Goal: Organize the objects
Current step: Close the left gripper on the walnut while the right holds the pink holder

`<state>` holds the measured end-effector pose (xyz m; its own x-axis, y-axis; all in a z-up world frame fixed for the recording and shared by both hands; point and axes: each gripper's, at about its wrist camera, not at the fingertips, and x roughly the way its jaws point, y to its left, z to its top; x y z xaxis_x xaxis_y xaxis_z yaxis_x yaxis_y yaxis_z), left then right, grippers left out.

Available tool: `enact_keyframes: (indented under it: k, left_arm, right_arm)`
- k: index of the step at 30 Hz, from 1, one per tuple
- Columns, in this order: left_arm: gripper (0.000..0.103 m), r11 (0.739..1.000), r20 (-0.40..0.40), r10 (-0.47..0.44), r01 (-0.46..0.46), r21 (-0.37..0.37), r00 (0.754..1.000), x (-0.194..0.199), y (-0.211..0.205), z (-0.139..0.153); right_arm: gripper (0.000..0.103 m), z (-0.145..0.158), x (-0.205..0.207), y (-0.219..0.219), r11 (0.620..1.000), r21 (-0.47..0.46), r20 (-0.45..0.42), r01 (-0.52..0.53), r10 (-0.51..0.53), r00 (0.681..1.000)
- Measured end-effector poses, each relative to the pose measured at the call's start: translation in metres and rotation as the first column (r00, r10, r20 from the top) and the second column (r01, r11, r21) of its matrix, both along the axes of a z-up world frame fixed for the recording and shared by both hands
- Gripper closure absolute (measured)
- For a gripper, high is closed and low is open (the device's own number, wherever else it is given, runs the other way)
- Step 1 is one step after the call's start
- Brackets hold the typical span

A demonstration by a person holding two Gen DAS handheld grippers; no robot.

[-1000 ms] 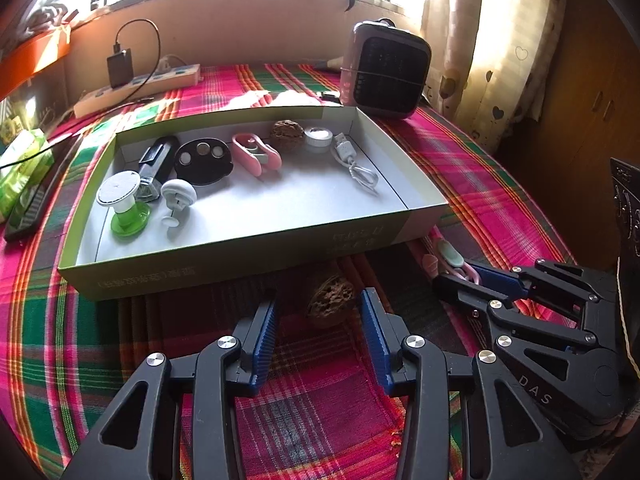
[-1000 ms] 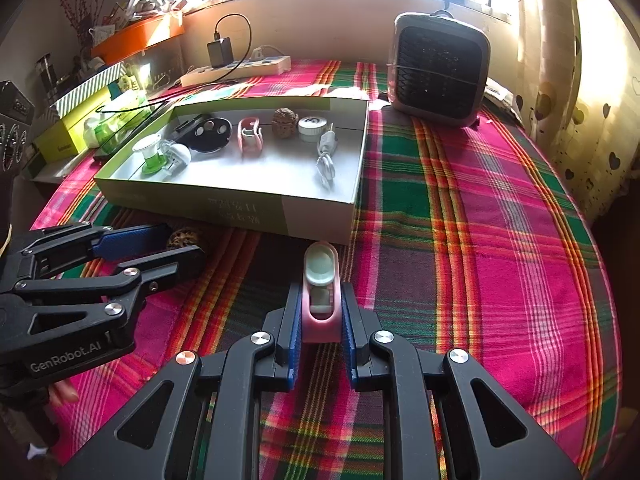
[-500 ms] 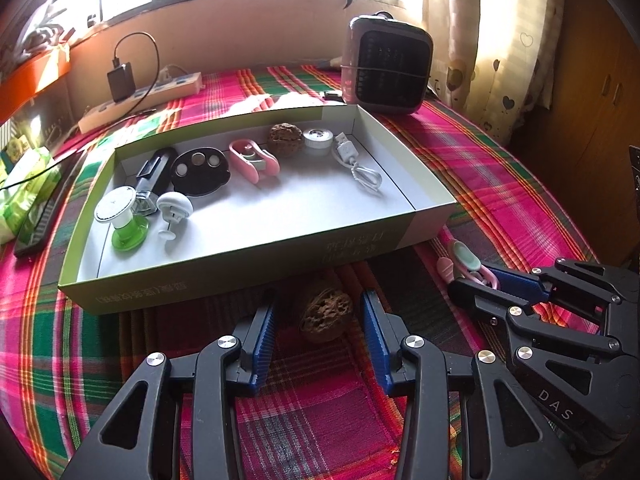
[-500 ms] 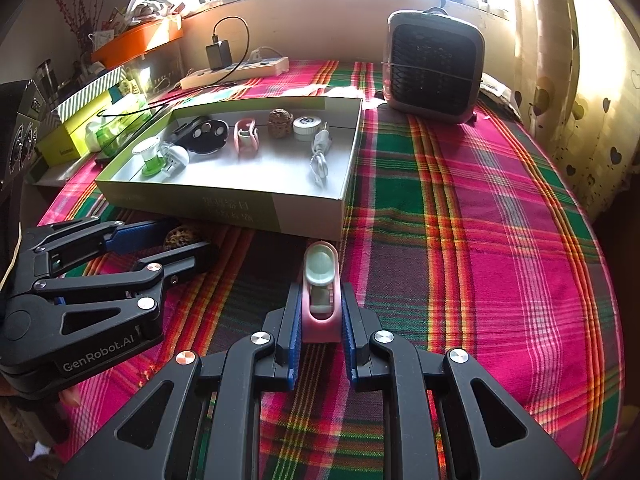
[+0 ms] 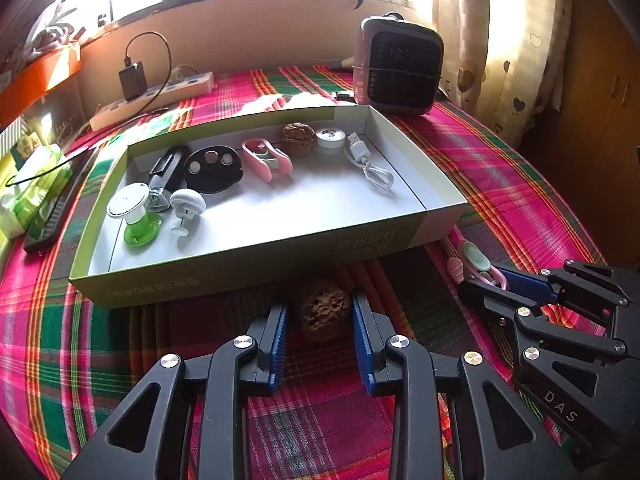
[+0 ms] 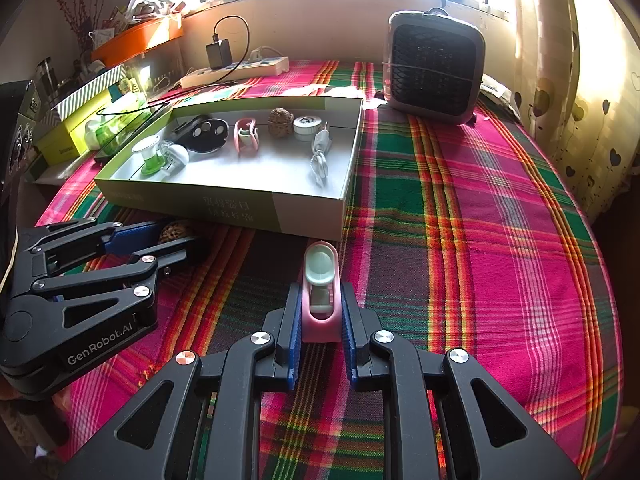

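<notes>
Walnut (image 5: 324, 314): on plaid surface (image 5: 500, 184), between closing left jaws, pads not clearly touching. Pink clipper (image 6: 320, 292): clamped between right jaws. Box (image 5: 256, 256): just ahead of both.

Walnut (image 5: 324, 314) on the tablecloth (image 5: 520, 200) just before the box (image 5: 256, 268); heater (image 5: 400, 72) behind the box.

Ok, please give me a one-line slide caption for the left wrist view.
Left gripper closing around a walnut before the box; right gripper holds a pink clip.
</notes>
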<state>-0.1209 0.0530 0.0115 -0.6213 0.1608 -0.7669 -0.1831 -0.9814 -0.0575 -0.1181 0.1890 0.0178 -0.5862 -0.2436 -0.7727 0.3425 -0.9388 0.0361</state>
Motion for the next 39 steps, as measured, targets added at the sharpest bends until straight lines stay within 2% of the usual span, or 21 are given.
enact_keyframes:
  k: [18, 39]
  left_arm:
    - [0.076, 1.0, 0.001, 0.024, -0.024, 0.013, 1.0, 0.007, -0.004, 0.0]
    - [0.076, 0.998, 0.002, 0.048, -0.048, 0.035, 0.999, 0.015, -0.007, 0.0]
  right_arm:
    - [0.085, 0.0, 0.002, -0.005, 1.0, 0.029, -0.008, 0.002, -0.002, 1.0]
    - [0.085, 0.0, 0.011, -0.018, 1.0, 0.018, -0.008, -0.02, 0.02, 1.0]
